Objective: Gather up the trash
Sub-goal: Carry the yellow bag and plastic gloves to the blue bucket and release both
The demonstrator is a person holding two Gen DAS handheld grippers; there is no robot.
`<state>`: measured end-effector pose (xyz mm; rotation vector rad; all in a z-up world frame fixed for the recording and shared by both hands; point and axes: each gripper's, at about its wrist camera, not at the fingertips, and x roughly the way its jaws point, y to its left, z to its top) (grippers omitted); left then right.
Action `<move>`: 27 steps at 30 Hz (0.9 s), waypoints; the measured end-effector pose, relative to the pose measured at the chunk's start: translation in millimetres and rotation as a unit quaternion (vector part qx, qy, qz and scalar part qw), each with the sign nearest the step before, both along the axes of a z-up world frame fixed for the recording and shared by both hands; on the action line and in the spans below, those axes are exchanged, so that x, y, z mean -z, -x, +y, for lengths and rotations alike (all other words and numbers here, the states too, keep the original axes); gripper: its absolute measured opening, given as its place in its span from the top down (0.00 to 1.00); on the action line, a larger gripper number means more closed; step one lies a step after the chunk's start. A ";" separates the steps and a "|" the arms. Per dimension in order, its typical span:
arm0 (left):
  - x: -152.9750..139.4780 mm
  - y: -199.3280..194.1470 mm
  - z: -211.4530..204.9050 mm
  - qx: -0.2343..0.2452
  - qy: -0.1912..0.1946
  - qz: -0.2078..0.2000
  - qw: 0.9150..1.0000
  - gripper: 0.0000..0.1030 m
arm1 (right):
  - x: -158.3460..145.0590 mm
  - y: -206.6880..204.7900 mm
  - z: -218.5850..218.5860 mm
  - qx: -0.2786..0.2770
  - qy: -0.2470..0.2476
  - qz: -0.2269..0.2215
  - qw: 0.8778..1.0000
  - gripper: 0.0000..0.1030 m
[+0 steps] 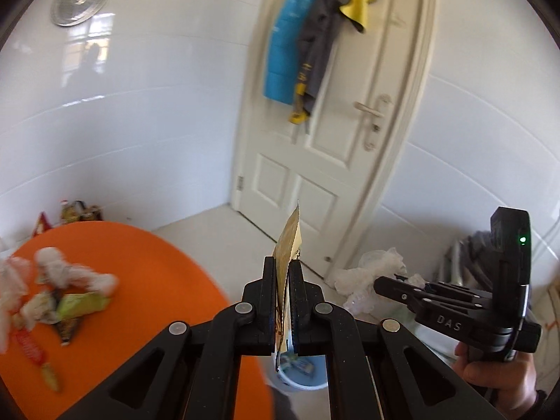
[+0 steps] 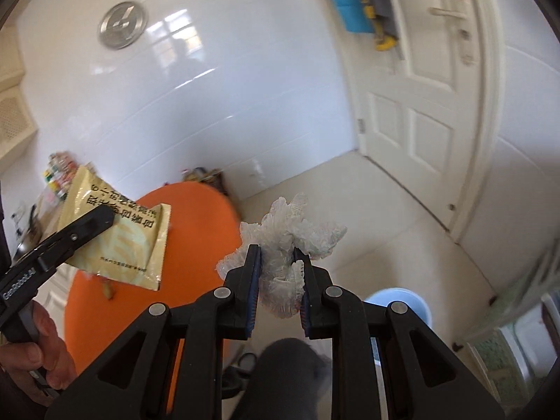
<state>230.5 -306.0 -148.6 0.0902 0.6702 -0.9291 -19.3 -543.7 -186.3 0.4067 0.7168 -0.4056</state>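
From the left wrist view, the left tool point(image 1: 282, 262) is clamped flat on a yellow sachet point(image 1: 288, 241) that stands edge-on between its pads, lifted clear of the orange bench point(image 1: 157, 266) at lower left. More litter is on that bench: white fluffy wads point(image 1: 75, 274) and a green wrapper point(image 1: 82, 302) among other scraps. Just below the clamped sachet, partly hidden by the tool's frame, a light blue bin point(image 1: 304, 372) with some rubbish already in it stands on the floor. At right, the right tool point(image 1: 399, 277) shows side-on, a hand point(image 1: 497, 374) round its grip, with pale crinkled plastic at its tip. From the right wrist view, the right tool point(image 2: 278, 255) is closed on a crumpled clear plastic wad point(image 2: 290, 234), which bulges out above and below the pads. The left tool point(image 2: 105, 218) comes in from the left holding the sachet point(image 2: 119, 238) over the bench point(image 2: 196, 231), and the bin point(image 2: 399, 302) lies lower right, on the floor beside the bench. I judge the step to be the carry: both pieces are picked and off the bench, neither dropped yet. Next, each tool needs to come over the bin's mouth and part its pads; the light plastic may cling or drift wide.
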 end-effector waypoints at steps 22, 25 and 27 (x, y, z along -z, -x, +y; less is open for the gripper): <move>215.0 -35.3 -253.8 0.110 -0.237 0.212 0.942 0.91 | 233.9 22.3 -185.6 0.139 -0.164 0.173 0.961 0.74; 214.8 -42.8 -266.8 0.111 -0.245 0.207 0.941 0.66 | 245.0 27.9 -195.3 0.154 -0.176 0.171 0.957 0.38; 209.2 -42.4 -269.7 0.108 -0.243 0.196 0.944 0.42 | 246.3 30.9 -196.7 0.163 -0.178 0.165 0.956 0.21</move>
